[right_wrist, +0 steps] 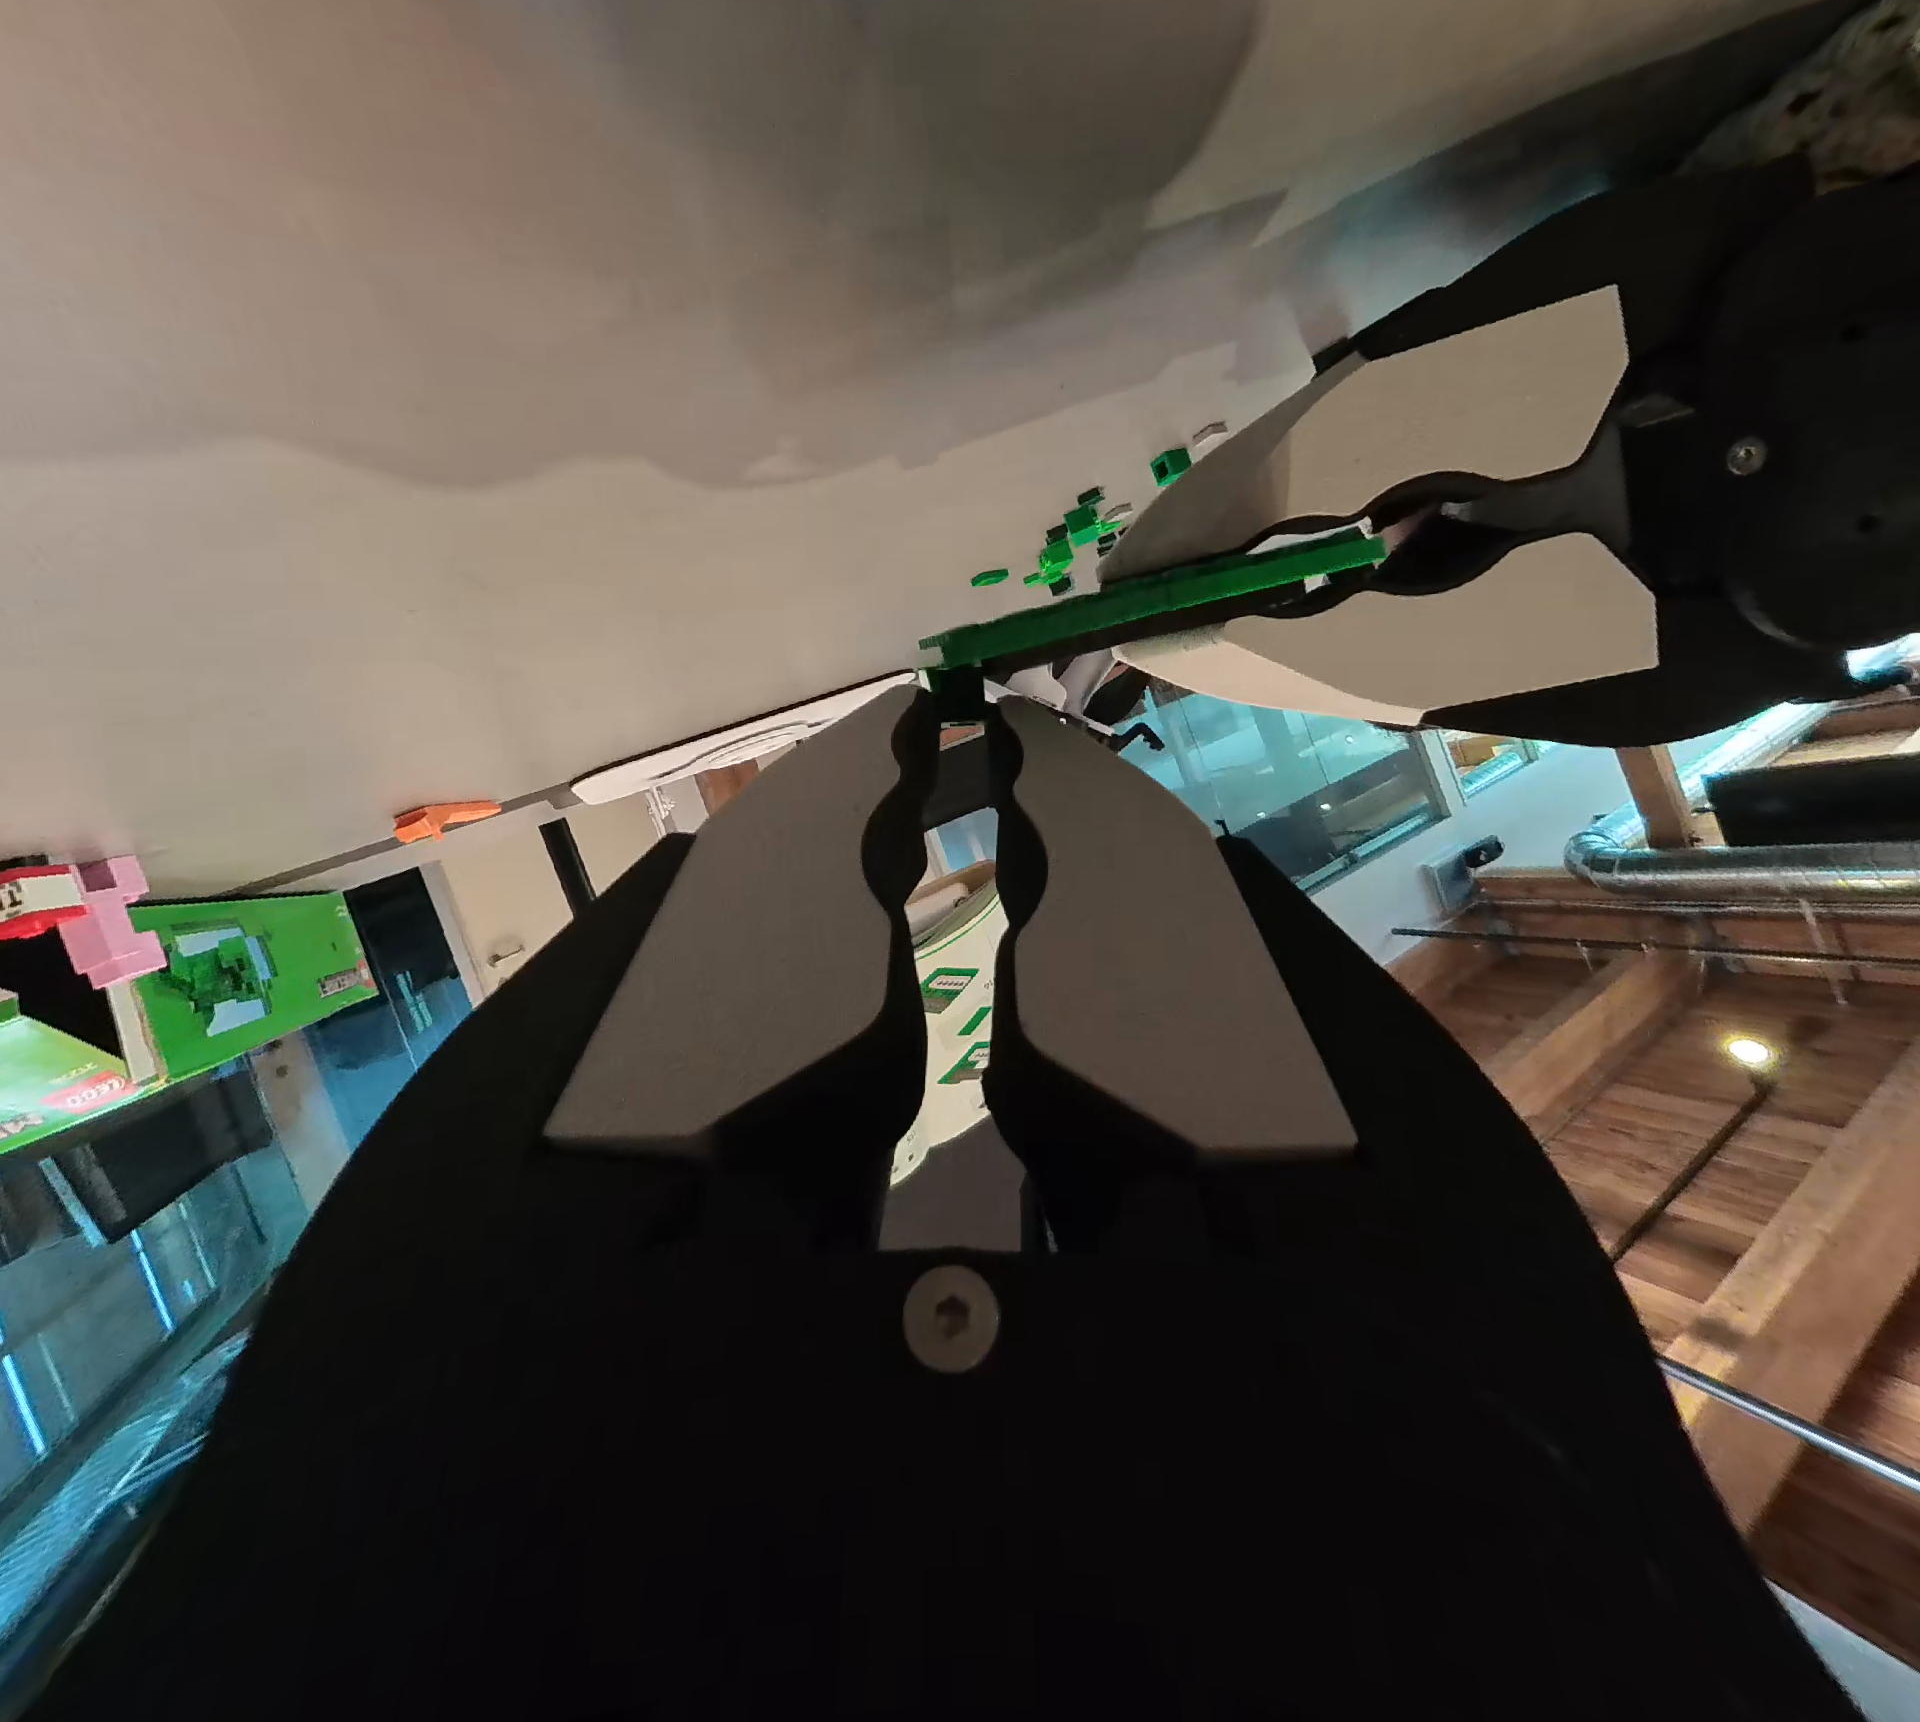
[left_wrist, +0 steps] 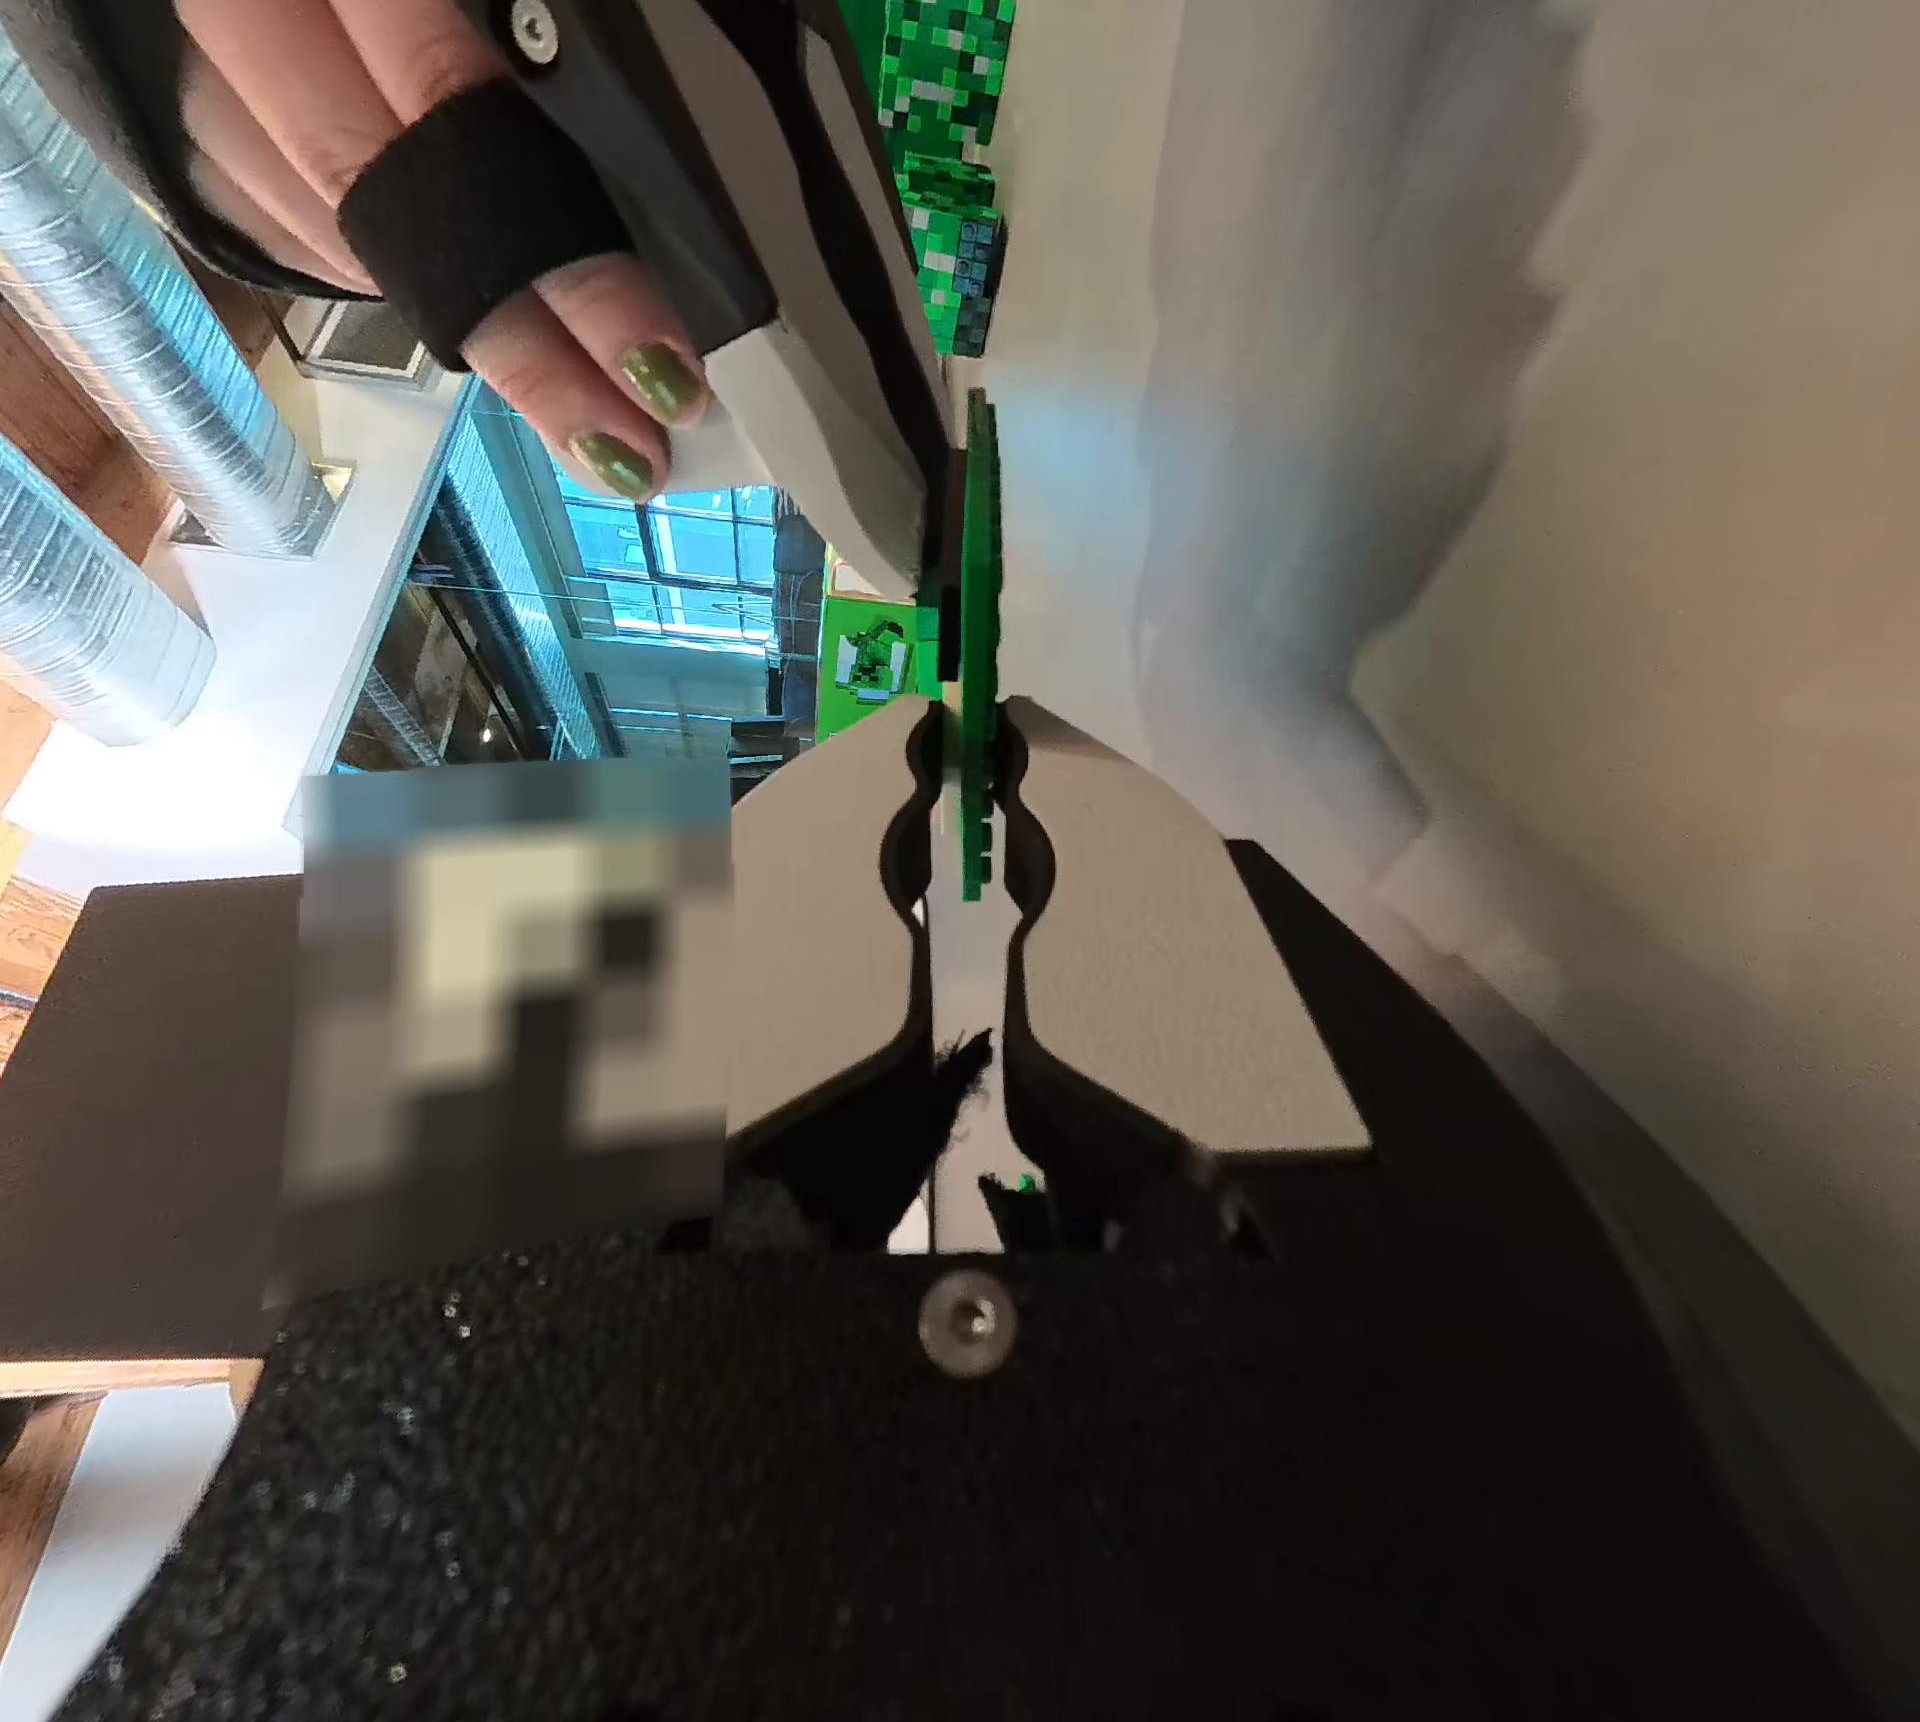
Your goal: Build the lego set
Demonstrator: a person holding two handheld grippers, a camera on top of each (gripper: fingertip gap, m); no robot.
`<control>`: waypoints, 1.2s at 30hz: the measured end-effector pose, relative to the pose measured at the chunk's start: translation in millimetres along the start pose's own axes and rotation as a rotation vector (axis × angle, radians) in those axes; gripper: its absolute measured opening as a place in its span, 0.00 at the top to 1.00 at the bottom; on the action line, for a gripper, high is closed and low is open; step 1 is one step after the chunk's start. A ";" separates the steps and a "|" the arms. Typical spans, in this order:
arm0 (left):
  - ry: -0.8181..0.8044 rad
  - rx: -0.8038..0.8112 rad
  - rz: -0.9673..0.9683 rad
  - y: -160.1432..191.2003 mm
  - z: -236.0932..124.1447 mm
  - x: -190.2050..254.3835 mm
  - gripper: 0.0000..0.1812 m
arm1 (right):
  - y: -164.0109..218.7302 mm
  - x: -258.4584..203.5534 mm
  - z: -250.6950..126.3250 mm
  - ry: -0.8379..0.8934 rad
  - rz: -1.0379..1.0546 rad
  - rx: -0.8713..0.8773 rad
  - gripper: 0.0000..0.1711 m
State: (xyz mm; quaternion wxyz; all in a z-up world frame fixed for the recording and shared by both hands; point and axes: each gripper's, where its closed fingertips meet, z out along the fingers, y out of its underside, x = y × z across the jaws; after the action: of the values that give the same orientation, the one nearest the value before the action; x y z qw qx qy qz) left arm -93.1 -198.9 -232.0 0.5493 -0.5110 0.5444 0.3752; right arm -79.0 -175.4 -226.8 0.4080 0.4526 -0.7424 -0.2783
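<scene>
A flat green lego plate is seen edge-on, held up off the white table. My left gripper is shut on its near end. My right gripper comes in from the upper left, held by a hand, and meets the plate's far end. In the right wrist view the right gripper is shut on a small green piece at the tip of the plate. The left gripper clamps the plate's other end at the right.
Built green pixel-patterned lego blocks stand on the table beyond the plate. Several loose green pieces lie on the table. An orange brick separator, a green set box and an instruction booklet are near. The grippers are tip to tip, or close to it.
</scene>
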 end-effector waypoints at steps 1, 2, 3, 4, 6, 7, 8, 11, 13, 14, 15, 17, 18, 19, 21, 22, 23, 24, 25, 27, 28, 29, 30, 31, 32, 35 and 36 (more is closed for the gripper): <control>0.001 0.000 -0.001 -0.1 0.0 0.2 0.96 | 0.1 -0.5 0.2 -0.003 0.002 -0.001 0.96; 0.001 0.001 0.000 -0.3 -0.1 0.1 0.96 | 0.6 -0.8 0.5 -0.006 0.005 -0.004 0.96; -0.001 0.001 0.000 -0.5 -0.2 0.0 0.96 | 1.0 -1.0 0.8 -0.007 0.008 -0.007 0.96; -0.001 0.001 0.000 -0.4 -0.4 -0.1 0.96 | 1.1 -1.1 0.9 -0.010 0.013 -0.008 0.96; -0.002 0.001 -0.006 -0.2 -0.5 -0.6 0.96 | 1.9 -0.9 1.0 -0.018 0.033 -0.012 0.96; -0.002 0.001 -0.011 0.0 -0.7 -0.8 0.96 | 2.4 -0.7 1.2 -0.021 0.043 -0.015 0.96; -0.003 0.002 -0.014 0.1 -0.8 -1.1 0.96 | 3.0 0.2 1.3 -0.017 0.052 -0.017 0.95; -0.005 0.004 -0.020 -0.3 -1.2 -2.0 0.96 | 5.0 2.2 1.3 -0.007 0.067 -0.022 0.95; -0.006 0.004 -0.018 -0.4 -1.4 -2.1 0.96 | 5.9 1.7 1.5 -0.011 0.077 -0.025 0.94; -0.007 0.004 -0.018 -0.6 -1.5 -2.2 0.96 | 6.2 1.4 1.2 -0.013 0.077 -0.026 0.94; -0.008 0.004 -0.017 -0.6 -1.6 -2.4 0.96 | 6.5 1.3 1.0 -0.013 0.075 -0.028 0.94; -0.010 0.005 -0.015 -1.0 -1.9 -2.8 0.96 | 7.2 1.0 0.3 -0.016 0.077 -0.033 0.94; -0.010 0.005 -0.013 -1.2 -2.0 -2.9 0.96 | 7.7 0.8 -0.3 -0.018 0.080 -0.035 0.94; -0.010 0.004 -0.013 -1.1 -2.0 -2.8 0.96 | 8.4 0.3 -1.2 -0.020 0.083 -0.038 0.94; -0.011 0.003 -0.016 -0.7 -2.1 -3.4 0.96 | 12.0 -0.6 -3.6 -0.020 0.094 -0.053 0.94; -0.012 0.002 -0.020 -0.3 -2.2 -3.8 0.96 | 14.8 -1.5 -5.4 -0.020 0.105 -0.063 0.94; -0.015 0.001 -0.023 0.1 -2.4 -4.5 0.96 | 18.2 -3.3 -7.4 -0.023 0.126 -0.076 0.94; -0.018 0.000 -0.027 0.4 -2.5 -5.4 0.96 | 22.0 -5.6 -9.6 -0.027 0.157 -0.092 0.94; -0.021 -0.001 -0.031 0.8 -2.6 -6.2 0.96 | 24.9 -8.2 -11.8 -0.028 0.195 -0.106 0.94; -0.027 -0.004 -0.043 1.8 -2.7 -7.9 0.96 | 27.1 -15.2 -15.7 -0.037 0.295 -0.123 0.90; -0.031 -0.007 -0.051 2.5 -2.7 -9.1 0.96 | 27.6 -18.1 -17.1 -0.036 0.372 -0.132 0.88; -0.034 -0.010 -0.062 3.4 -2.7 -10.2 0.96 | 27.0 -21.0 -17.7 -0.038 0.484 -0.135 0.85; -0.037 -0.014 -0.073 4.4 -2.7 -11.2 0.96 | 26.0 -22.7 -17.2 -0.037 0.627 -0.141 0.82; -0.037 -0.016 -0.087 5.3 -2.6 -11.9 0.96 | 23.7 -21.7 -16.0 -0.026 0.785 -0.137 0.76; -0.036 -0.016 -0.100 6.0 -2.5 -12.5 0.96 | 18.5 -18.7 -14.4 -0.014 0.936 -0.114 0.71; -0.034 -0.021 -0.124 8.0 -2.3 -13.5 0.96 | 7.9 -0.7 -9.9 0.092 1.217 -0.065 0.61; -0.032 -0.019 -0.131 8.0 -2.3 -13.6 0.96 | 6.0 3.7 -7.7 0.121 1.277 -0.065 0.61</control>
State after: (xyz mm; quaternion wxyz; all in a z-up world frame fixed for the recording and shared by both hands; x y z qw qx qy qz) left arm -103.1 -197.6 -219.7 0.5764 -0.5448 0.4972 0.3518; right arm -76.0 -176.5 -216.9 0.5482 -0.0764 -0.8325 0.0231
